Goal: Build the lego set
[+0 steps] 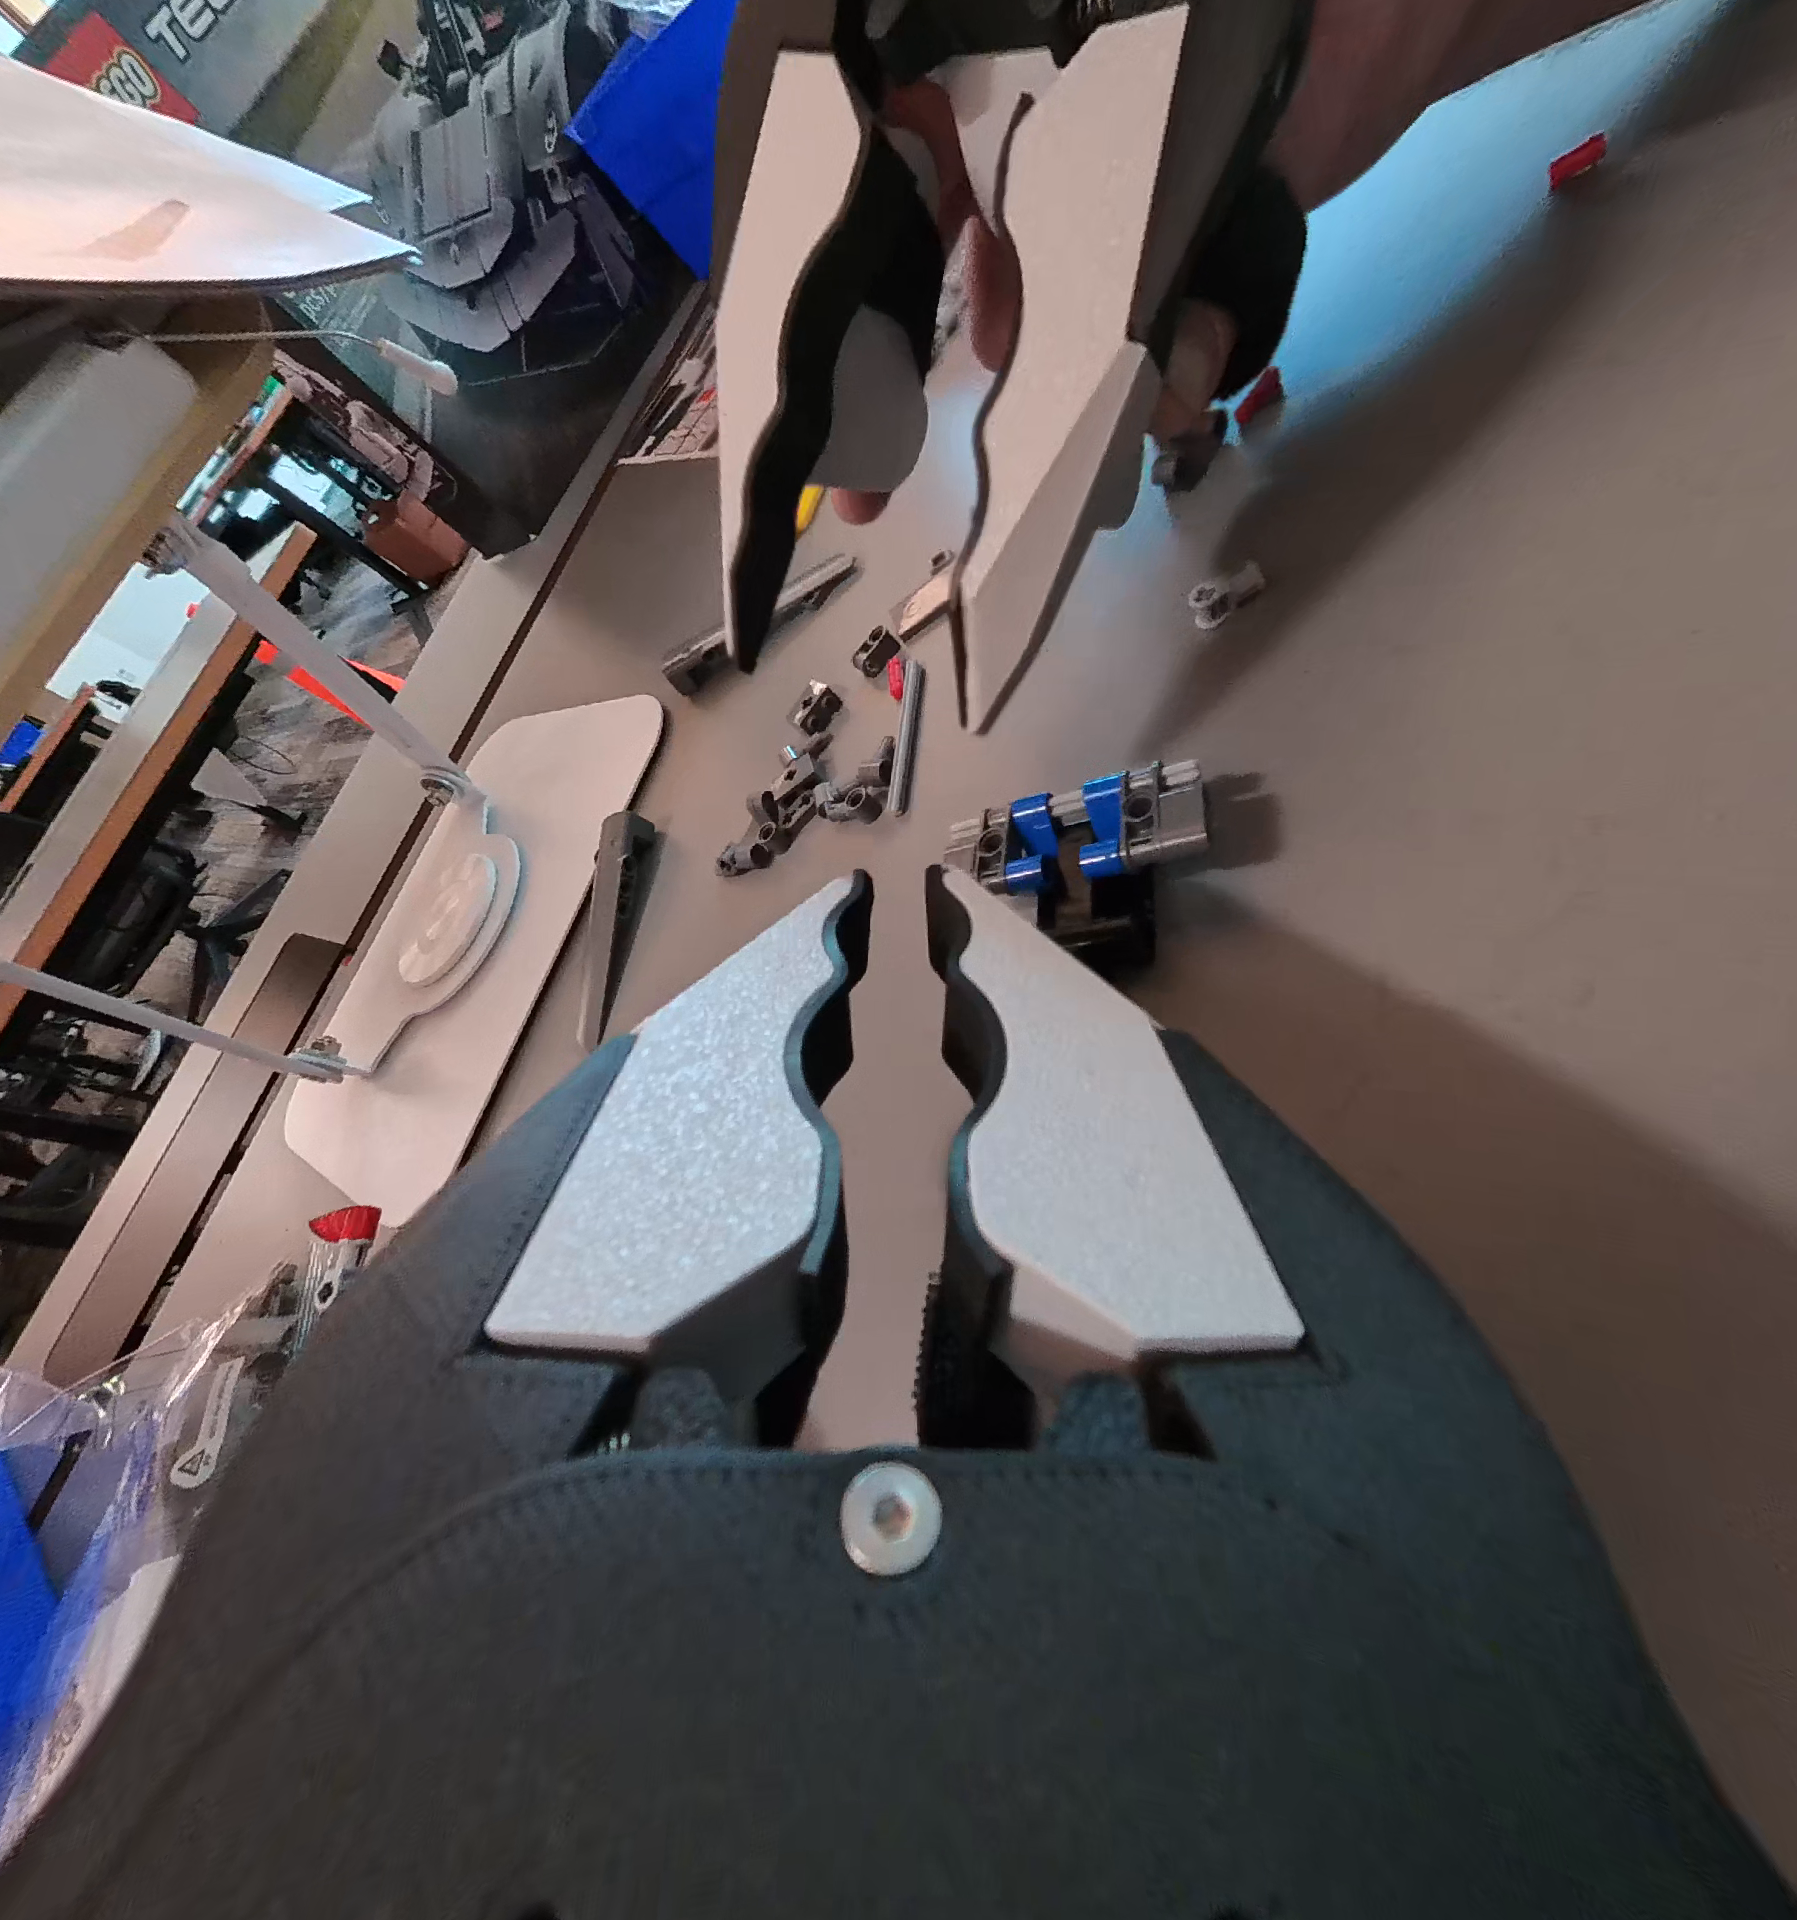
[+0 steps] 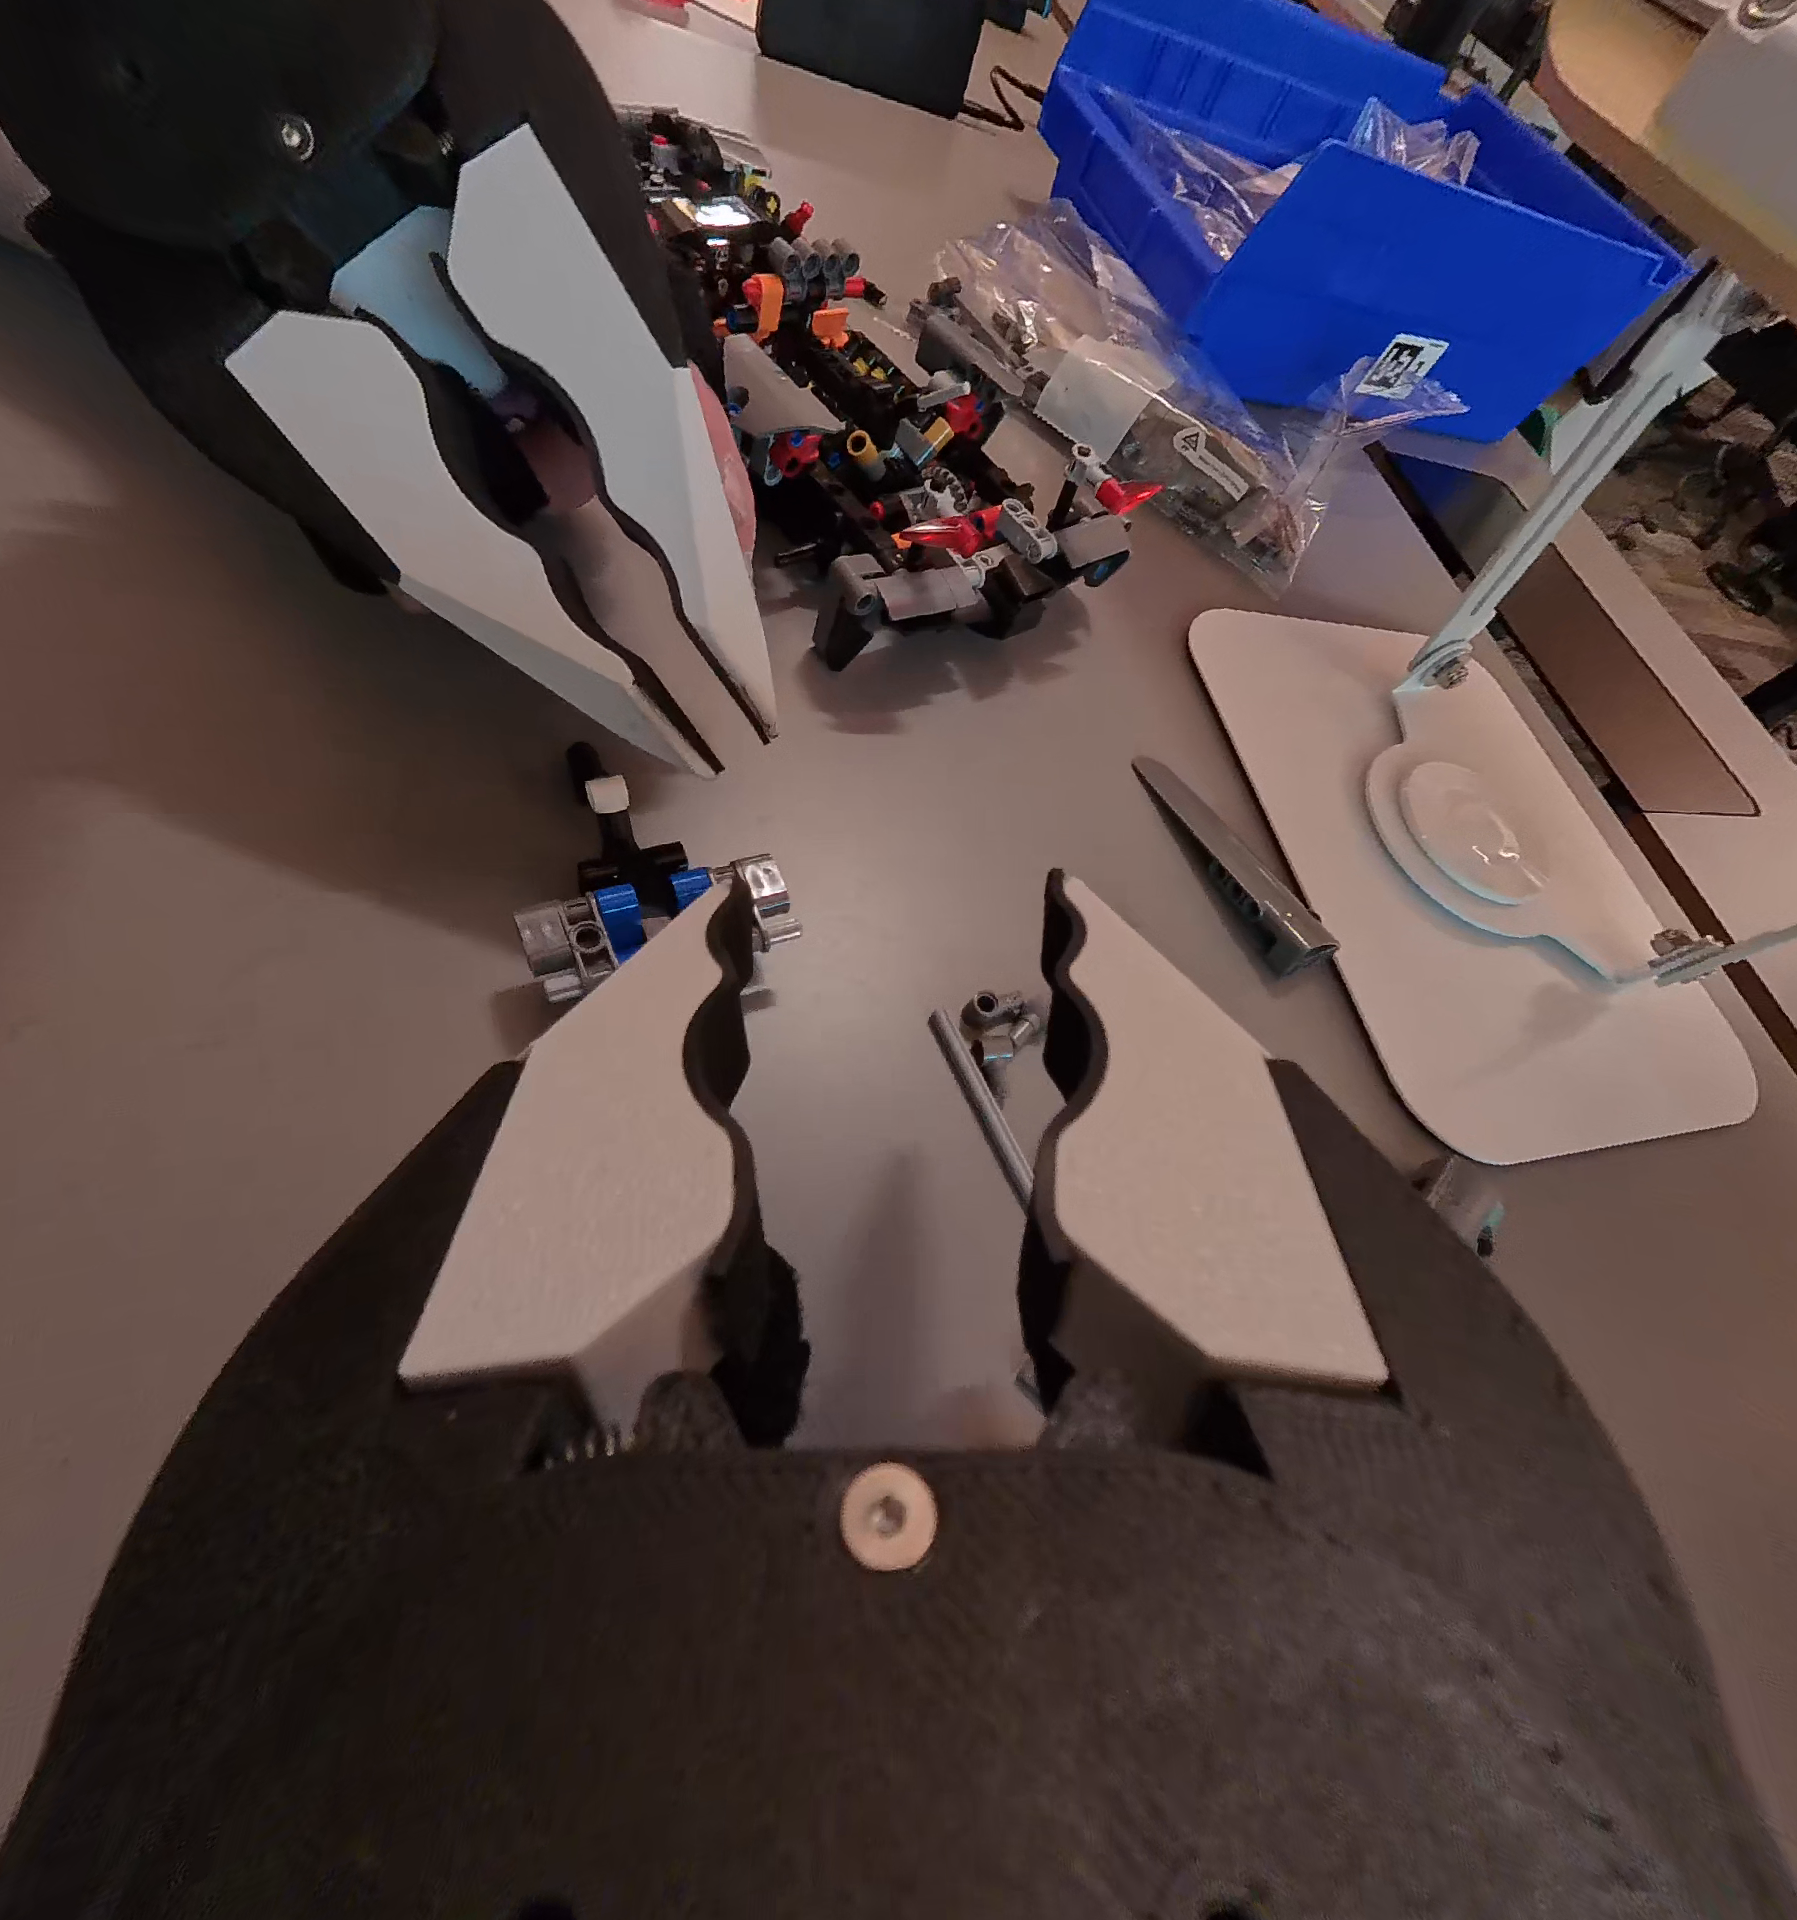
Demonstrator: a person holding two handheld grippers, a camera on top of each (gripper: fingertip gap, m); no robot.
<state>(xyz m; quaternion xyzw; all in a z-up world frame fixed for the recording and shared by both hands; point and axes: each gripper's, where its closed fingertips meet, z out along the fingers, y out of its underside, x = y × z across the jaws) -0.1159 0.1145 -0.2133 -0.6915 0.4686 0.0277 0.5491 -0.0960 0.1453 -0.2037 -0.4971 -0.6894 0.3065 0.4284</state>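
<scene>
A small blue and grey Lego subassembly [image 1: 1081, 831] lies on the grey table [image 1: 1496, 935], just right of my left gripper [image 1: 899, 881]. That gripper's fingers are nearly together and hold nothing. My right gripper [image 2: 892, 888] is open and empty, low over the table. The subassembly [image 2: 603, 925] is by its left fingertip, and a grey axle [image 2: 982, 1101] with small connectors is by its right. The right gripper [image 1: 852, 691] points down opposite in the left wrist view. The left gripper [image 2: 740, 746] shows at the upper left of the right wrist view. A pile of loose grey pieces [image 1: 811, 790] lies between the grippers.
A large, partly built chassis [image 2: 904, 488] sits farther back, with bags of parts [image 2: 1164, 416] and blue bins [image 2: 1393, 229] behind it. A white stand base [image 2: 1476, 883] and a dark grey panel piece [image 2: 1232, 873] lie at the right. The set's box [image 1: 478, 208] stands at the table edge. Red pieces [image 1: 1578, 161] are scattered. Spacing between my two grippers at the tips: around 5 centimeters. From either gripper's tips it is about 4 centimeters to the subassembly [image 2: 603, 925]. The left camera catches it too, in the left wrist view [image 1: 1120, 815]. The grey axle [image 2: 982, 1101] is about 6 centimeters from my right fingertips. Look for it in the left wrist view [image 1: 905, 736] too.
</scene>
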